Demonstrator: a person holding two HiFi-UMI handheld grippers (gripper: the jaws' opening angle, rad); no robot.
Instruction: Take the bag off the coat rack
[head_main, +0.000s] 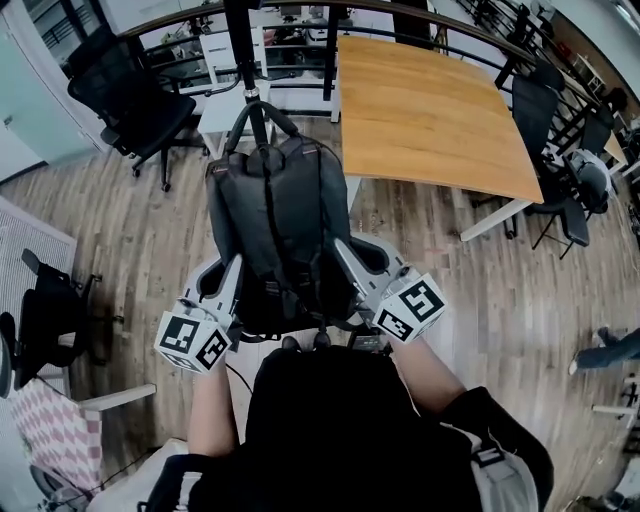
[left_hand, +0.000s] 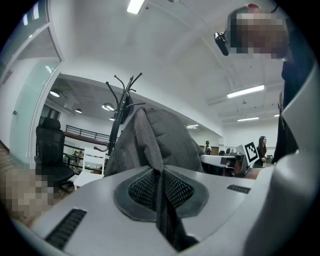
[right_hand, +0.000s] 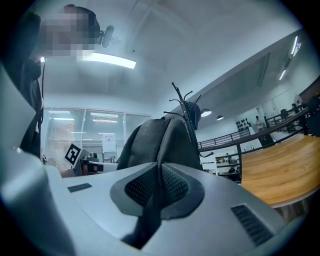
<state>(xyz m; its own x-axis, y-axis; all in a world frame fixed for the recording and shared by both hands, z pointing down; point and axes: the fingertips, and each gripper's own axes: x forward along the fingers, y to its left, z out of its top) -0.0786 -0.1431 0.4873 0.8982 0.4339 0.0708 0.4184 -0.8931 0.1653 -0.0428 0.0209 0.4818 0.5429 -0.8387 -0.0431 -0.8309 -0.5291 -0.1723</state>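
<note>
A dark grey backpack (head_main: 280, 230) hangs by its top handle (head_main: 262, 115) from the black coat rack (head_main: 243, 40). My left gripper (head_main: 232, 275) is shut on a fold of fabric at the bag's left side. My right gripper (head_main: 350, 262) is shut on its right side in the same way. In the left gripper view, the mesh fabric (left_hand: 150, 145) runs down between the pads of the left gripper (left_hand: 160, 192), with the coat rack (left_hand: 122, 100) behind the bag. In the right gripper view, the right gripper (right_hand: 159, 187) pinches a fold of the bag (right_hand: 160, 140), and the rack's hooks (right_hand: 185, 107) rise beyond it.
A wooden table (head_main: 430, 110) stands to the right of the rack. A black office chair (head_main: 130, 95) and a small white table (head_main: 225, 115) are at the back left, and another chair (head_main: 45, 315) is at the left. A curved railing (head_main: 480, 35) runs behind.
</note>
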